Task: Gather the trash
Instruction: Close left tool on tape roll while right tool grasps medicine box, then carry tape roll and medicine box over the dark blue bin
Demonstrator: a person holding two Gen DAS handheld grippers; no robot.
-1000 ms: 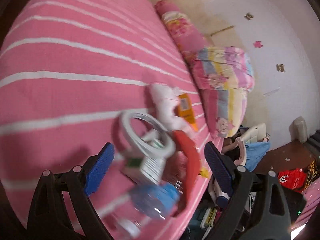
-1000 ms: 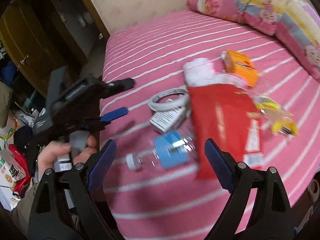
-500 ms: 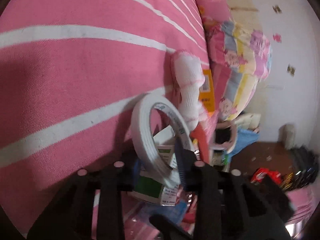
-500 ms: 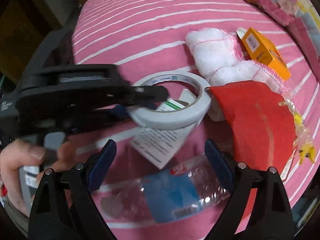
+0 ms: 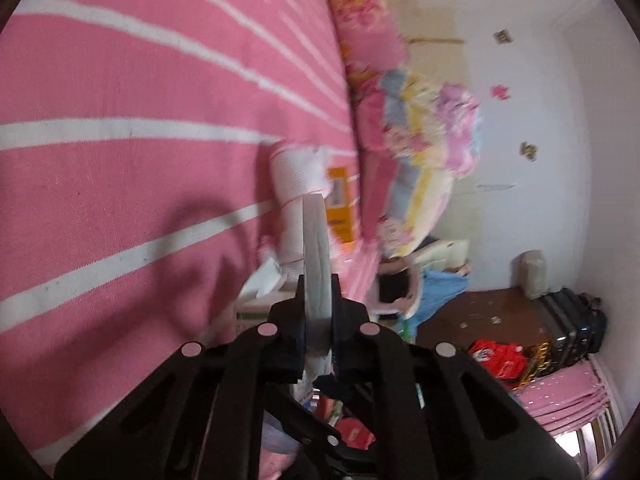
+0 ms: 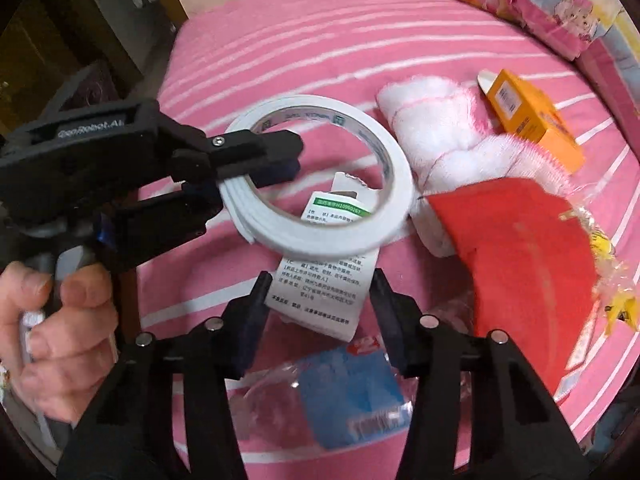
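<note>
Bed w/ pink sheet [image 5: 120,168], white stripes across it, fills most of both views. Pillows [image 5: 420,152] in pink/yellow/blue cartoon print piled at the head end. Wall [image 5: 540,128] behind is white, w/ a few small stickers [image 5: 501,92] on it; lower part looks cream. Floor [image 5: 480,316] dark brown, bits scattered on it. Black suitcase [image 5: 572,328] stands by the wall, red bag [image 5: 496,360] beside it. Pink curtain [image 5: 560,404] low right, bright light under it. Dark wood cabinet [image 6: 36,48] beyond the bed's far side.
</note>
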